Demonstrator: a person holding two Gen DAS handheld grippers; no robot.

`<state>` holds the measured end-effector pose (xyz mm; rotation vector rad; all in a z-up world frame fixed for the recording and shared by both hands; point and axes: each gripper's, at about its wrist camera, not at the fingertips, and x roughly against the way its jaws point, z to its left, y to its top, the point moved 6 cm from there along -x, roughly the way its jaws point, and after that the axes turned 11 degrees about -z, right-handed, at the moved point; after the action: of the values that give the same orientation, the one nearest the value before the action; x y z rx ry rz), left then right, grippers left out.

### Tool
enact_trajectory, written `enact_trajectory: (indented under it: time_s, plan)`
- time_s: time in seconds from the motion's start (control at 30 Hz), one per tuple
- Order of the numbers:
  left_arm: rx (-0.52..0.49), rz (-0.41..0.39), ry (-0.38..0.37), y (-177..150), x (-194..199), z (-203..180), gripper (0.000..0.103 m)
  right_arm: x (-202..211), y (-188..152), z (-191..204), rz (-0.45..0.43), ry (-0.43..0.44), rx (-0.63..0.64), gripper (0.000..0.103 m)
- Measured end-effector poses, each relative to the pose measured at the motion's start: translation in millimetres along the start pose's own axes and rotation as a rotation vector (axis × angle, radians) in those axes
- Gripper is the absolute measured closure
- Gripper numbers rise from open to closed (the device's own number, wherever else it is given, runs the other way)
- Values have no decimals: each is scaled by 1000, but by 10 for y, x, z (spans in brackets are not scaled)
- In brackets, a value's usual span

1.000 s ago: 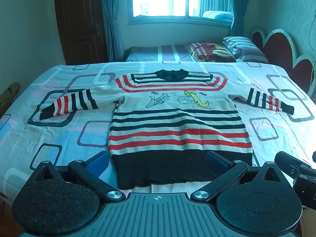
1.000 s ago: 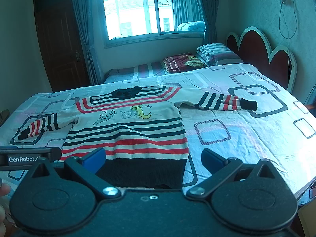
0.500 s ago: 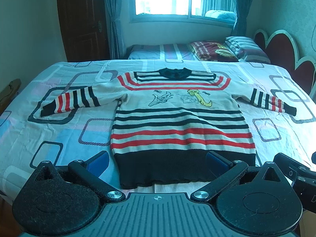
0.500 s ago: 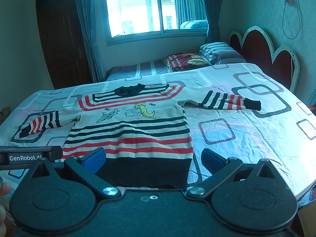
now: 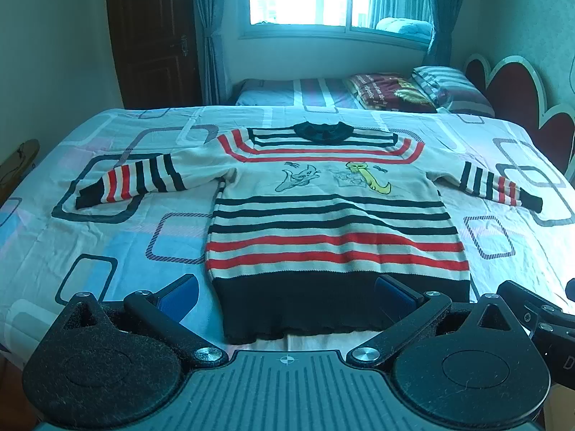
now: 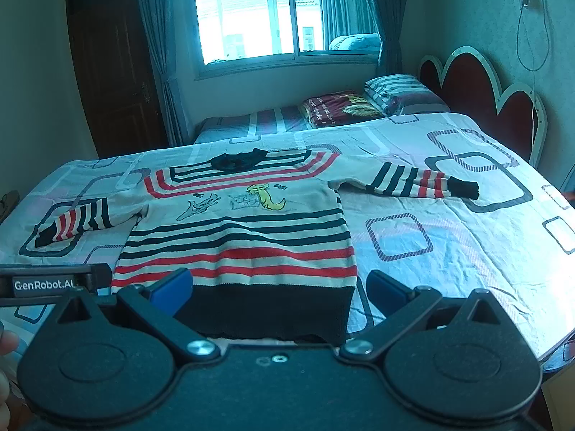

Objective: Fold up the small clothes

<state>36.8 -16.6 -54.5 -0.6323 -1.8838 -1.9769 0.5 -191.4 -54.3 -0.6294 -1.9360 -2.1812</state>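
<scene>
A small cream sweater (image 5: 334, 222) with black and red stripes, a black hem and cartoon animals on the chest lies flat, face up, on the bed, both sleeves spread out sideways. In the right wrist view the same sweater (image 6: 240, 230) sits left of centre. My left gripper (image 5: 285, 292) hovers open above the black hem, its blue pads holding nothing. My right gripper (image 6: 278, 289) is also open and empty, over the hem's right part. The other tool's body shows at the edge of each view.
The bed (image 5: 107, 237) has a pale sheet with rounded-square prints. Folded blankets and pillows (image 5: 406, 91) lie at the far end by a red headboard (image 5: 517, 97). A window, curtains and a dark door stand behind. A fingertip (image 6: 5, 341) shows at the left edge.
Both cameras have risen and edged forward a little, so the sweater sits lower and larger in view. The sweater has not moved and both grippers stay open.
</scene>
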Motion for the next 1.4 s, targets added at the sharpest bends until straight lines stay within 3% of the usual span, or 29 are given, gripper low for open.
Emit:
enact_trajectory:
  time_s: [0.87, 1.4]
  plan:
    - [19, 5, 19, 73, -185, 126, 0, -66, 8, 43, 6, 3, 2, 1]
    - [-8, 14, 26, 289, -794, 57, 0, -618, 191, -211, -9, -43, -43, 1]
